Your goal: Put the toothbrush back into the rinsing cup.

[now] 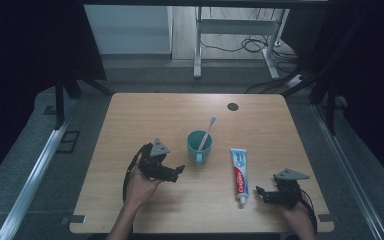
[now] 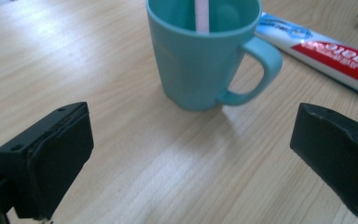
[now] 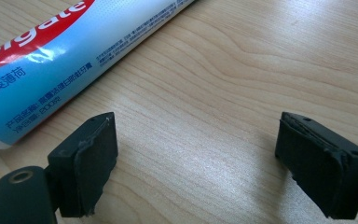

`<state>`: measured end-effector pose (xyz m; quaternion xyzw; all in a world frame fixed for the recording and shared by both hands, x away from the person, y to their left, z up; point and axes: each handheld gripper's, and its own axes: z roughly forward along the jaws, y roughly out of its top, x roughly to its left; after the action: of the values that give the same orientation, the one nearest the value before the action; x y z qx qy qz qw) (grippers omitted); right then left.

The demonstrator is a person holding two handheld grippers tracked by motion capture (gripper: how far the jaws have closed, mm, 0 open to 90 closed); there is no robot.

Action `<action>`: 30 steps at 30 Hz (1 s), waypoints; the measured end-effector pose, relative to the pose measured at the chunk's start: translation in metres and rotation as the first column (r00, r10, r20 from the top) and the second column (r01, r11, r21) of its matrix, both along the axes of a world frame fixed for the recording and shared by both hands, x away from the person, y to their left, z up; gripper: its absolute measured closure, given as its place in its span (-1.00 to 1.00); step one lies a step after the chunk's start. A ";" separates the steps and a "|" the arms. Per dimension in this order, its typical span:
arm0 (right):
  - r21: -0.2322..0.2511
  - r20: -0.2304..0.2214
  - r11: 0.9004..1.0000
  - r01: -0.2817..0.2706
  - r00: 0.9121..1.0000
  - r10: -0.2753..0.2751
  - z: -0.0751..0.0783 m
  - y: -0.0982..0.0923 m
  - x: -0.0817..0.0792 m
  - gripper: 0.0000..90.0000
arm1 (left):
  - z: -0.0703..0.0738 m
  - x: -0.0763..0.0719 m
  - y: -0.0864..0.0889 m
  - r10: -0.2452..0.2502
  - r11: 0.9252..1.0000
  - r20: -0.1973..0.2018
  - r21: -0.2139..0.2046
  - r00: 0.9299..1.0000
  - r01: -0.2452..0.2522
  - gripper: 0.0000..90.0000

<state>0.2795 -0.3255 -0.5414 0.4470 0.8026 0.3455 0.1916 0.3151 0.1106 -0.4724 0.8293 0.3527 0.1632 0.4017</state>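
Pointing at the teal mug, the left gripper has its jaws spread wide, holding and touching nothing; the mug stands just ahead of them. The right gripper, well to the right of the mug, also gapes empty, beside the cap end of the toothpaste tube lying right of the mug. The high view shows the whole toothbrush leaning in the mug; the left gripper view shows the mug's handle; the right gripper view shows the tube's small print.

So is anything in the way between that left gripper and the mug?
Nothing visible. The left gripper is open and points at the mug, with bare table between them. The toothpaste lies off to the mug's far side.
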 end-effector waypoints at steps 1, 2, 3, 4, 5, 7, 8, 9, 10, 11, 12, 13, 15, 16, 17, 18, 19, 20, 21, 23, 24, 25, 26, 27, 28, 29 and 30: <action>0.000 0.000 1.000 0.000 1.000 0.000 0.000 0.000 0.000 -0.72 | -0.002 -0.001 0.001 0.004 1.000 0.001 -0.003 1.000 -0.004 -1.00; 0.000 0.000 1.000 0.000 1.000 0.000 0.000 0.000 0.000 -0.72 | -0.004 -0.003 0.002 0.005 1.000 -0.001 -0.005 1.000 -0.005 -1.00; 0.000 0.000 1.000 0.000 1.000 0.000 0.000 0.000 0.000 -0.72 | -0.006 -0.004 0.003 0.004 1.000 -0.003 -0.001 1.000 -0.004 -1.00; 0.000 0.000 1.000 -0.001 1.000 0.001 0.000 0.000 0.000 -0.72 | -0.008 -0.005 0.004 0.004 1.000 -0.004 0.003 1.000 -0.004 -1.00; -0.001 0.000 1.000 -0.001 1.000 0.001 0.000 0.000 0.000 -0.72 | -0.010 -0.006 0.005 0.007 1.000 -0.006 0.006 1.000 -0.007 -1.00; 0.000 0.000 1.000 -0.001 1.000 0.001 0.000 0.000 0.000 -0.72 | -0.014 -0.008 0.007 0.009 1.000 -0.005 0.012 1.000 -0.009 -1.00; -0.001 0.000 1.000 -0.001 1.000 0.001 0.000 0.000 0.000 -0.72 | -0.016 -0.009 0.008 0.011 1.000 -0.005 0.014 1.000 -0.011 -1.00; -0.001 0.000 1.000 -0.001 1.000 0.001 0.000 0.000 0.000 -0.72 | -0.017 -0.010 0.009 0.011 1.000 -0.005 0.014 1.000 -0.011 -1.00; -0.001 0.000 1.000 -0.001 1.000 0.001 0.000 0.000 0.000 -0.72 | -0.019 -0.012 0.010 0.014 1.000 -0.005 0.014 1.000 -0.014 -1.00; -0.001 0.000 1.000 0.000 1.000 0.000 0.000 0.000 0.000 -0.72 | -0.020 -0.013 0.010 0.017 1.000 -0.007 0.010 1.000 -0.016 -1.00; -0.001 0.000 1.000 0.000 1.000 0.000 0.000 0.000 0.000 -0.72 | -0.022 -0.014 0.011 0.019 1.000 -0.007 0.009 1.000 -0.019 -1.00; -0.001 0.000 1.000 -0.001 1.000 0.001 0.000 0.000 0.000 -0.72 | -0.023 -0.016 0.012 0.019 1.000 -0.008 0.010 1.000 -0.019 -1.00; -0.001 0.000 1.000 -0.001 1.000 0.001 0.000 0.000 0.000 -0.72 | -0.025 -0.019 0.013 0.021 1.000 -0.009 0.007 1.000 -0.021 -1.00; -0.001 0.000 1.000 0.000 1.000 0.000 0.000 0.000 0.000 -0.72 | -0.027 -0.021 0.013 0.023 1.000 -0.008 0.007 1.000 -0.023 -1.00; -0.001 0.000 1.000 0.000 1.000 0.000 0.000 0.000 0.000 -0.72 | -0.028 -0.023 0.012 0.026 1.000 -0.007 0.003 1.000 -0.026 -1.00; -0.001 0.000 1.000 0.000 1.000 0.000 0.000 0.000 0.000 -0.72 | -0.030 -0.024 0.013 0.025 1.000 -0.008 0.008 1.000 -0.025 -1.00; 0.000 0.000 1.000 0.000 1.000 0.000 0.000 0.000 0.000 -0.72 | -0.032 -0.026 0.012 0.025 1.000 -0.007 0.011 1.000 -0.025 -1.00; -0.001 0.000 1.000 0.000 1.000 0.000 0.000 0.000 0.000 -0.72 | -0.033 -0.027 0.013 0.026 1.000 -0.007 0.014 1.000 -0.026 -1.00; -0.001 0.001 1.000 -0.001 1.000 0.001 0.000 0.000 0.000 -0.72 | -0.035 -0.028 0.013 0.026 0.999 -0.010 0.019 1.000 -0.026 -1.00; -0.001 0.002 1.000 -0.002 1.000 0.002 0.000 0.000 0.000 -0.72 | -0.039 -0.031 0.013 0.028 0.999 -0.014 0.023 0.999 -0.028 -1.00; -0.002 0.002 1.000 -0.002 1.000 0.002 0.000 0.000 0.000 -0.72 | -0.041 -0.031 0.013 0.029 0.999 -0.018 0.025 0.999 -0.029 -1.00; -0.002 0.002 1.000 -0.002 1.000 0.002 0.000 0.000 0.000 -0.72 | -0.043 -0.032 0.013 0.031 0.999 -0.021 0.031 0.999 -0.030 -1.00; -0.001 0.002 1.000 -0.002 1.000 0.002 0.000 0.000 0.000 -0.72 | -0.045 -0.033 0.013 0.033 0.999 -0.024 0.035 0.999 -0.033 -1.00; -0.001 0.002 1.000 -0.002 1.000 0.002 0.000 0.000 0.000 -0.72 | -0.046 -0.033 0.013 0.033 0.999 -0.029 0.038 0.999 -0.032 -1.00; -0.001 0.003 1.000 -0.002 1.000 0.002 0.000 0.000 0.000 -0.72 | -0.047 -0.033 0.014 0.032 0.999 -0.033 0.039 0.999 -0.031 -1.00; -0.001 0.002 1.000 -0.002 1.000 0.002 0.000 0.000 0.000 -0.72 | -0.049 -0.034 0.014 0.033 0.999 -0.037 0.041 0.999 -0.032 -1.00; -0.001 0.002 1.000 -0.002 1.000 0.002 0.000 0.000 0.000 -0.72 | -0.050 -0.034 0.014 0.034 0.998 -0.041 0.045 0.999 -0.032 -1.00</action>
<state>0.2796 -0.3256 -0.5415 0.4455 0.8031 0.3457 0.1925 0.2806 0.1242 -0.5222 0.8351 0.3710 0.1604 0.3732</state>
